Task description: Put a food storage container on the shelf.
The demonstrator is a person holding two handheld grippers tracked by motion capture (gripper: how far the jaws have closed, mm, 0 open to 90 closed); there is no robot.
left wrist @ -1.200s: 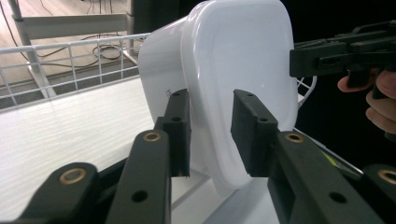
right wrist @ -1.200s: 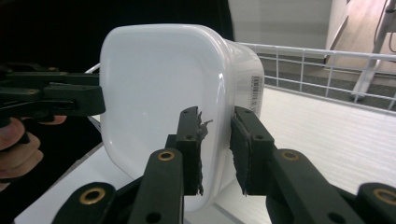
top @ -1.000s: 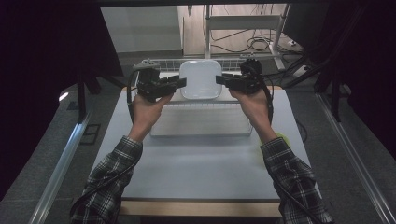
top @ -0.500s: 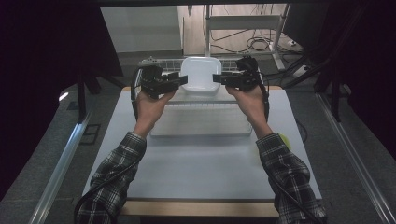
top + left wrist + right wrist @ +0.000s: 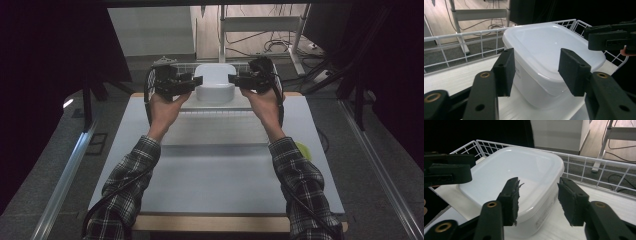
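Dim room, pale table (image 5: 215, 170) under the high view, wire rack (image 5: 175, 66) at its far edge. White lidded container (image 5: 215, 82) standing at the far end, in front of the rack's back wall. Left gripper (image 5: 196, 83) just at its left side, right gripper (image 5: 233, 80) just at its right, both held by plaid-sleeved arms.

Left gripper view: wooden floor and cables beyond the wire rack (image 5: 461, 47). Left gripper (image 5: 536, 70) with jaws just opened, standing about half apart, astride a corner of the container (image 5: 549, 50), pads clear of its wall.

Right gripper view: right gripper (image 5: 539, 200) likewise just opened, jaws about half apart, straddling the container (image 5: 511, 170) rim, not pressing. Foam on one pad (image 5: 515, 200) torn and ragged.
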